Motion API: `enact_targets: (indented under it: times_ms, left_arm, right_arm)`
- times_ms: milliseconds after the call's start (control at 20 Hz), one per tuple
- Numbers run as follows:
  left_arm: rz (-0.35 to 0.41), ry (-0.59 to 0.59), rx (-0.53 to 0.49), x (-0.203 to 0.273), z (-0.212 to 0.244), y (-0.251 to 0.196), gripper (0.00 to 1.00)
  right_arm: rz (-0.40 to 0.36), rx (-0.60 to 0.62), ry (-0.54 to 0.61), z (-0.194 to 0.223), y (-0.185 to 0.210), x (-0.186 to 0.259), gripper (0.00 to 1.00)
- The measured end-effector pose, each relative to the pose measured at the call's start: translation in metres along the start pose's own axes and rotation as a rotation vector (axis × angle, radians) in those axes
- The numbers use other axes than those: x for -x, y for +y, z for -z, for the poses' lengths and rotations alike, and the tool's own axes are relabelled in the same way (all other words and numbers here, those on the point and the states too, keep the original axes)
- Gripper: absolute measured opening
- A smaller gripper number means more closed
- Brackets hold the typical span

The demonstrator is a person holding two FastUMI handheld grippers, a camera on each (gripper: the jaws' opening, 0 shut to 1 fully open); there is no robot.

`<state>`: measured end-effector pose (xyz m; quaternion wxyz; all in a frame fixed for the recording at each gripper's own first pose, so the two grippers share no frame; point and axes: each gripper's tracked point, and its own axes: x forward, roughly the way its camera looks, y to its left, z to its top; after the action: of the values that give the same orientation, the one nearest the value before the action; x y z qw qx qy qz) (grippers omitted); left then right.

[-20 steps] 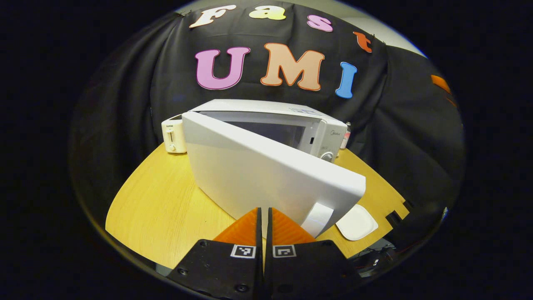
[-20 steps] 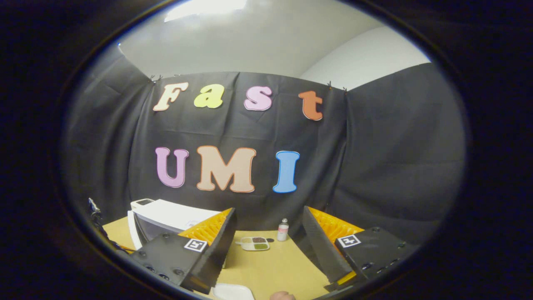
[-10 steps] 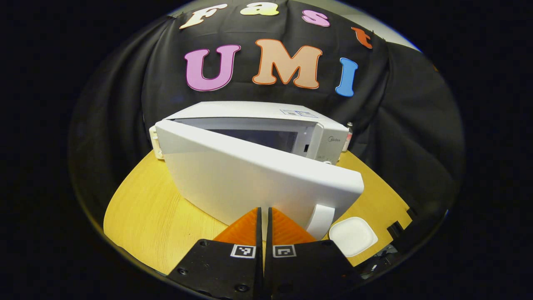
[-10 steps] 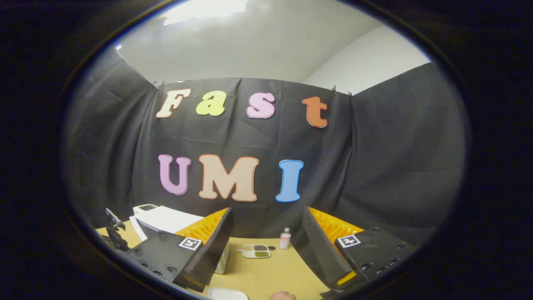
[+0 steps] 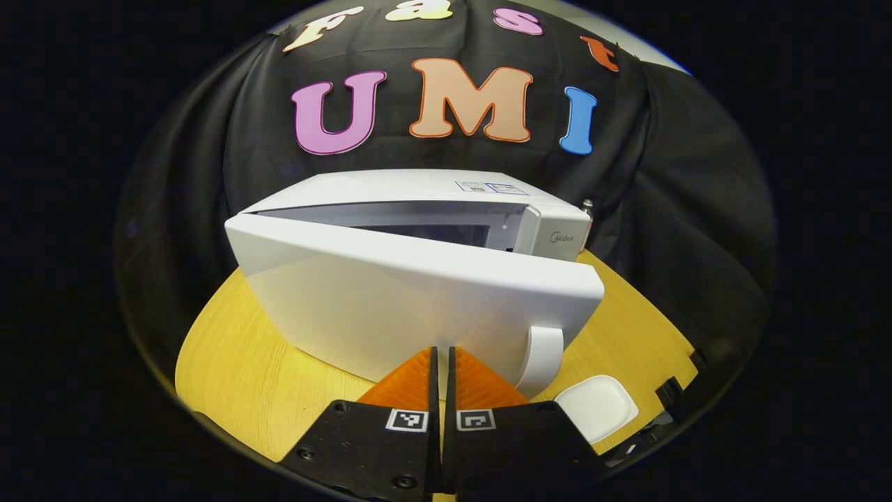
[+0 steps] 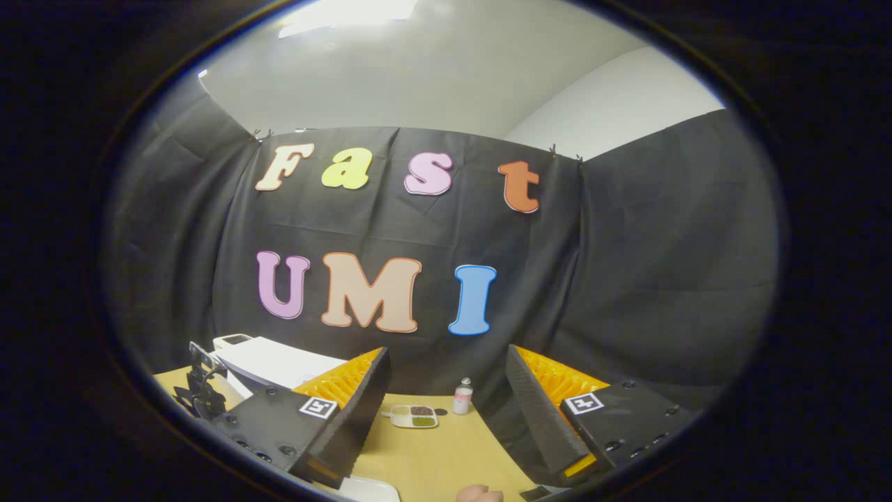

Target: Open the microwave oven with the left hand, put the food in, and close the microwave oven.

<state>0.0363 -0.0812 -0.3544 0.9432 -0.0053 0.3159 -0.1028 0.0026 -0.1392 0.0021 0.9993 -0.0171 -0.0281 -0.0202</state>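
On the tabletop [image 5: 237, 362], the left gripper [image 5: 441, 366], fingers closed, is facing the ajar door [image 5: 418, 307], risking slipping off while pushing; the right gripper [image 6: 446, 390] is gaping empty.

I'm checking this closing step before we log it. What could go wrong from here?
1. The left gripper is shut, its tips against the microwave door beside the handle; they could slide off the smooth panel.
2. The door is ajar; a weak push may leave it unlatched.
3. The white dish lies on the table near the door's free edge, where the gripper might knock it.
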Motion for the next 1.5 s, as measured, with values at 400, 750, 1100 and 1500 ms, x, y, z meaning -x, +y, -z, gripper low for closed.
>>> enact_targets:
  times_ms: [400,750,1100,1500]
  left_arm:
    - [0.010,-0.006,-0.037,-0.037,-0.016,-0.009,0.01]
    - [0.012,-0.001,-0.005,-0.060,-0.025,-0.013,0.01]
    - [-0.003,0.022,0.077,-0.079,-0.026,-0.017,0.01]
    - [-0.011,0.021,0.055,-0.089,-0.023,-0.021,0.01]
  right_arm:
    - [0.036,-0.014,-0.006,0.002,-0.021,0.007,0.96]
    - [0.046,-0.058,-0.005,0.000,-0.033,0.007,0.96]
    - [0.048,-0.079,-0.004,0.000,-0.033,0.004,0.96]
    - [0.018,-0.073,0.003,-0.002,-0.019,0.000,0.96]
